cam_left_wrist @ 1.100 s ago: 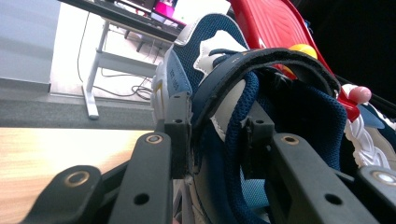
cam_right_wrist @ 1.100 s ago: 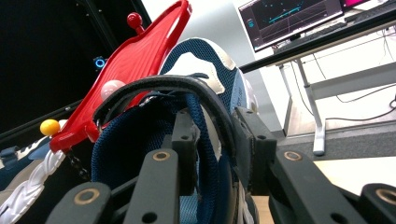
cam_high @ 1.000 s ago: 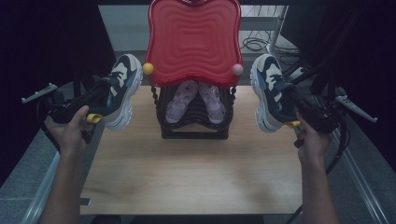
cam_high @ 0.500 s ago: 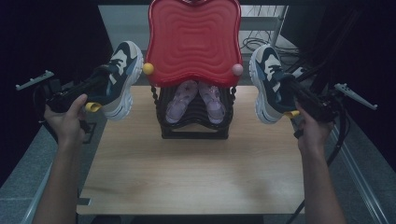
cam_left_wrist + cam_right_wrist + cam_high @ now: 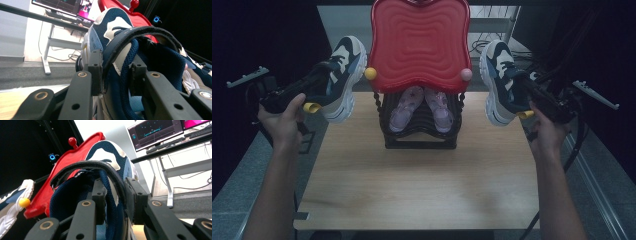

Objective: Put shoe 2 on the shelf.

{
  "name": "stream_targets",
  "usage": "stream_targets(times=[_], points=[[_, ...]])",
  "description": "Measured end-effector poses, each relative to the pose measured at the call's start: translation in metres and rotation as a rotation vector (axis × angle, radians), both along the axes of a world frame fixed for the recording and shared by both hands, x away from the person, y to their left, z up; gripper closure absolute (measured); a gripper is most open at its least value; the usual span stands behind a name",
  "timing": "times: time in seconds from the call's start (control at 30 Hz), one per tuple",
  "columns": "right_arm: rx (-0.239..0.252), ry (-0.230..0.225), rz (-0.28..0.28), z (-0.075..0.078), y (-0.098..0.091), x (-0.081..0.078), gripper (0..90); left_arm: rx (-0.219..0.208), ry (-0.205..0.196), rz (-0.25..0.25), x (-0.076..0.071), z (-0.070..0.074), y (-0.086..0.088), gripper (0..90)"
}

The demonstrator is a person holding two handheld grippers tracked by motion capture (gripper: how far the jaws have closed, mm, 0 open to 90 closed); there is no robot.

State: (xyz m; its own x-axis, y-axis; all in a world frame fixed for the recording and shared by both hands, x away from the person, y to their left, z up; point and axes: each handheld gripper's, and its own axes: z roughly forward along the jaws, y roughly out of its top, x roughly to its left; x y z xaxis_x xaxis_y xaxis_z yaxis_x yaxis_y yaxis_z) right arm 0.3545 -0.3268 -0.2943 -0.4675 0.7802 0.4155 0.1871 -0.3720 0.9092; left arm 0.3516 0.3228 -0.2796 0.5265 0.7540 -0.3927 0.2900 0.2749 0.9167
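**Mia:** From up high, what's in the black shoe rack (image 5: 419, 140)?

**Tom:** Two little pink shoes (image 5: 421, 106), side by side, toes down. A big red wavy tray (image 5: 419, 45) stands on top, with a yellow ball (image 5: 370, 73) and a pink ball (image 5: 466, 74) at its bottom corners.

**Mia:** And the big shoes?

**Tom:** Up in the air — the left sneaker (image 5: 339, 77) is left of the tray, held by the left gripper (image 5: 319, 82). The right sneaker (image 5: 501, 80) is on the other side, held by the right gripper (image 5: 524, 87). Each one hangs near its side edge of the wooden table (image 5: 419, 190). The table in front of the rack is bare, lots of room.

**Mia:** In the left gripper view?

**Tom:** The jaws pinch the dark blue collar of the left sneaker (image 5: 130, 50), one jaw outside, one inside. The red tray (image 5: 120, 7) is right behind.

**Mia:** And the right gripper view?

**Tom:** Same thing — the jaws squeeze the collar of the right sneaker (image 5: 100, 170). The red tray (image 5: 70, 160) is close beside it, and the other sneaker (image 5: 12, 202) peeks in past the yellow ball (image 5: 24, 202).
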Motion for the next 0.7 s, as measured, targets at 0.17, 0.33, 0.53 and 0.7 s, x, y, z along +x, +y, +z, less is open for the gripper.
stream_targets(times=[0.17, 0.33, 0.53, 0.7], points=[[0.009, -0.014, 0.004, 0.014, 0.003, 0.003, 71.3, 0.005, -0.009, -0.001, 0.001, 0.009, -0.004, 69.6], [-0.006, -0.022, 0.011, 0.029, 0.01, 0.006, 71.2, -0.002, -0.024, -0.008, 0.004, 0.021, -0.009, 69.6], [-0.031, -0.036, 0.027, 0.047, 0.023, 0.009, 71.3, -0.003, -0.044, -0.016, 0.007, 0.035, -0.018, 69.7], [-0.044, -0.048, 0.046, 0.061, 0.034, 0.011, 71.2, 0.0, -0.049, -0.015, 0.011, 0.044, -0.025, 69.6]])
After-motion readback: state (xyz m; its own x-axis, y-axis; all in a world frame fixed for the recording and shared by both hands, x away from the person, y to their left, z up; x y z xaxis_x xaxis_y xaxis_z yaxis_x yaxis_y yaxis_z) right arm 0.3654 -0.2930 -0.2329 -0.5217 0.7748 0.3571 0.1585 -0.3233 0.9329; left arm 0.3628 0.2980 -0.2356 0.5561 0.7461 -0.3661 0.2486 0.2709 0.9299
